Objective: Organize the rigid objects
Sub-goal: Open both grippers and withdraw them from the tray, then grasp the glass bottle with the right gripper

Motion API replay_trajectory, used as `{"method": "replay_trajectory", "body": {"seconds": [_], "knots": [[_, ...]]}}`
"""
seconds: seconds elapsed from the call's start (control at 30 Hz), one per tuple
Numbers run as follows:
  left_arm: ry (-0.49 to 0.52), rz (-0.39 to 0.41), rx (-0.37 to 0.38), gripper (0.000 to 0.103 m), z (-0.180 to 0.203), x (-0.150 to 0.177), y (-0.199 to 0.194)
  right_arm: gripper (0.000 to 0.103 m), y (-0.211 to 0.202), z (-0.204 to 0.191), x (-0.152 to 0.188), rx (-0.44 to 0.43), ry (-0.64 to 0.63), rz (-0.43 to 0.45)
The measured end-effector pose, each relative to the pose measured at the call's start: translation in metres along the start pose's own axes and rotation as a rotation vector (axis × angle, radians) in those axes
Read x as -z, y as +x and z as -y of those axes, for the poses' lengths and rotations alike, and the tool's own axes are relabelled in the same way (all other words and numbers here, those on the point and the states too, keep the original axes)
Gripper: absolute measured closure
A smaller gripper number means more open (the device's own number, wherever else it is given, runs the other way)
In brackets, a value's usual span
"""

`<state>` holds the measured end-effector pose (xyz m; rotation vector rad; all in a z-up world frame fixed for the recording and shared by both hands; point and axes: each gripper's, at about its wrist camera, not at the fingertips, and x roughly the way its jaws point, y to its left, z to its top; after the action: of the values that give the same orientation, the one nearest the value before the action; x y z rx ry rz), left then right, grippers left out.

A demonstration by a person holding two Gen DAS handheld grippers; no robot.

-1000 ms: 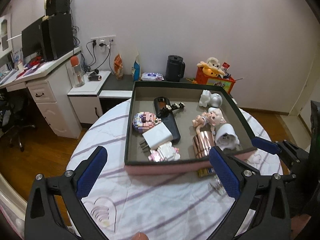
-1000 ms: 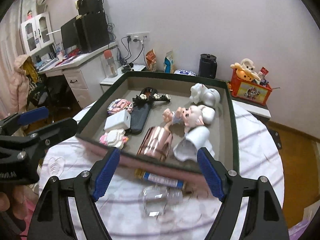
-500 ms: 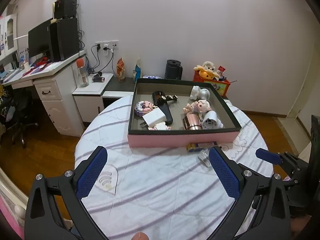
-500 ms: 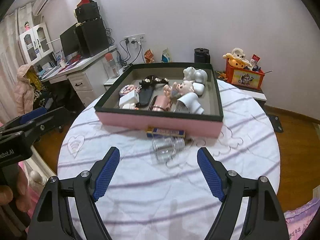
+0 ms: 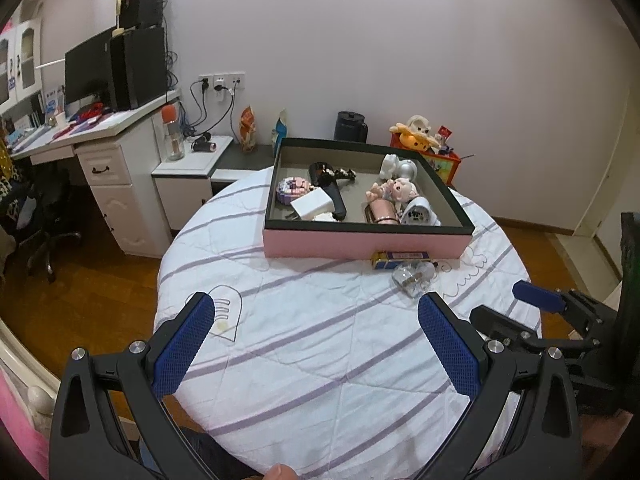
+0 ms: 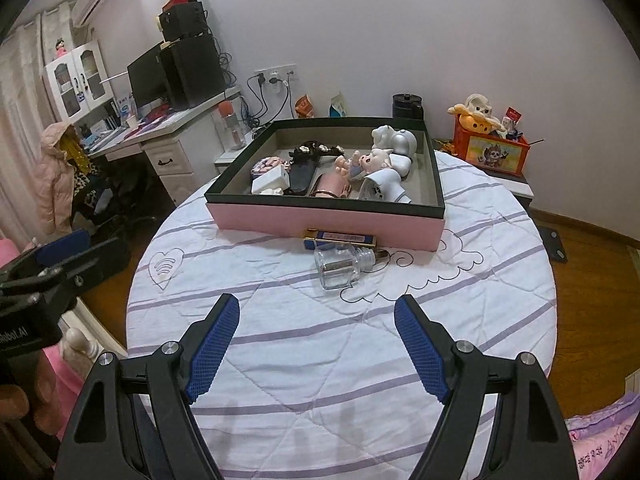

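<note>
Both grippers spread wide, holding nothing: left gripper [image 5: 316, 326], right gripper [image 6: 318, 330]. Only the right view shows the glass bottle [image 6: 344, 266] clearly, 12 o'clock, touching the blue box [image 6: 340, 238] against the pink tray [image 6: 320, 218]. Round striped table [image 6: 320, 360]; desk [image 5: 96, 128] at 10 o'clock.

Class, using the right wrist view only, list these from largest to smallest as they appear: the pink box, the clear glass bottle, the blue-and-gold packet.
1. pink box
2. clear glass bottle
3. blue-and-gold packet, partly hidden behind the bottle, so this last placing is unsure.
</note>
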<state>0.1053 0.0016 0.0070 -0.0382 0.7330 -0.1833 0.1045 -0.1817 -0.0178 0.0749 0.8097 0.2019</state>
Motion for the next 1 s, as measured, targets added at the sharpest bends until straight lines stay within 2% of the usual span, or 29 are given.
{"method": "replay_trajectory", "body": {"seconds": [0.5, 1.0], "knots": [[0.003, -0.045, 0.011, 0.0, 0.001, 0.011, 0.018, 0.022, 0.016, 0.002, -0.001, 0.001, 0.006, -0.034], [-0.018, -0.13, 0.002, 0.0, -0.011, 0.006, 0.069, 0.022, 0.099, 0.027, -0.016, 0.016, 0.043, -0.144]]}}
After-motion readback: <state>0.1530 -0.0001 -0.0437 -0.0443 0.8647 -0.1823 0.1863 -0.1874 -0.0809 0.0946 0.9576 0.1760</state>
